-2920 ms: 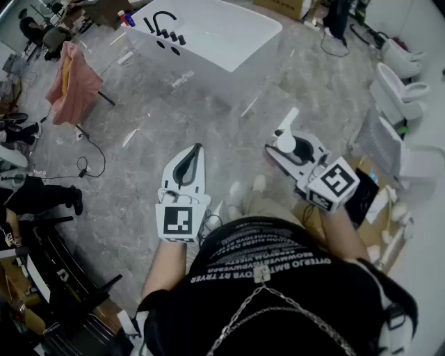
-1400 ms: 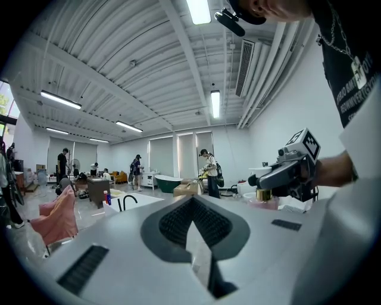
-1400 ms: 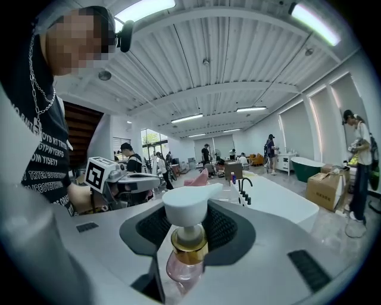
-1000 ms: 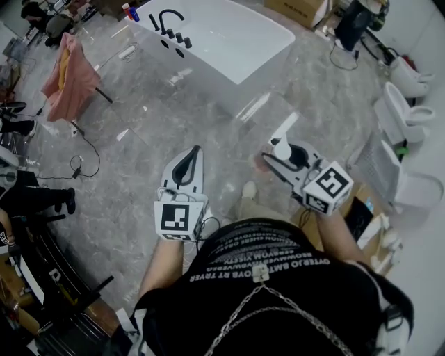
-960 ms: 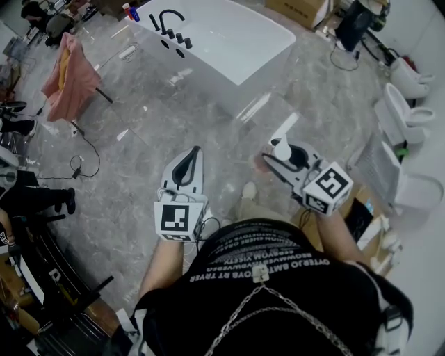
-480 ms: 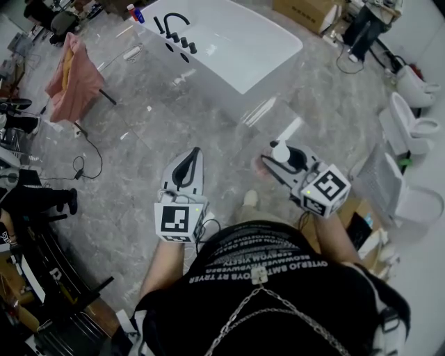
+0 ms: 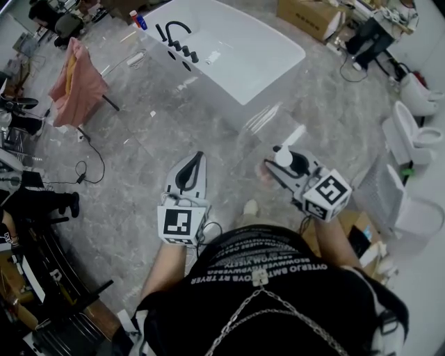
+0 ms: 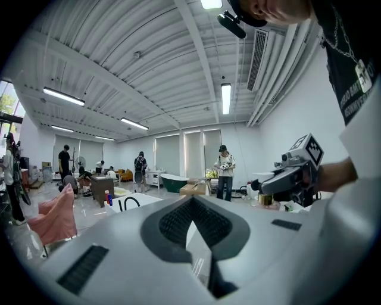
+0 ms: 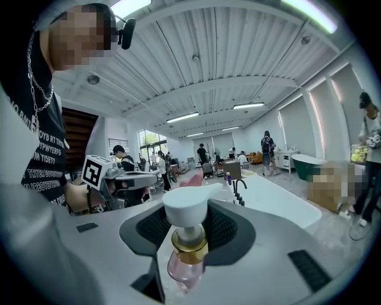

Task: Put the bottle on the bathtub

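A pink pump bottle with a white pump head and gold collar stands upright between the jaws of my right gripper, which is shut on it. The right gripper view shows the bottle close up, pinched at its neck, with the white bathtub beyond it. My left gripper is held level beside it, shut and empty. The bathtub with its black tap lies some way ahead across the grey floor. It also shows past my left gripper as the tub.
A pink towel hangs on a stand at the left, with cables on the floor near it. A small red and blue bottle stands by the tub's far corner. Toilets line the right side. Cardboard box behind the tub. People stand in the distance.
Both grippers have advanced over the floor toward the bathtub, which now sits lower and nearer in the head view. The grip on the bottle is unchanged.
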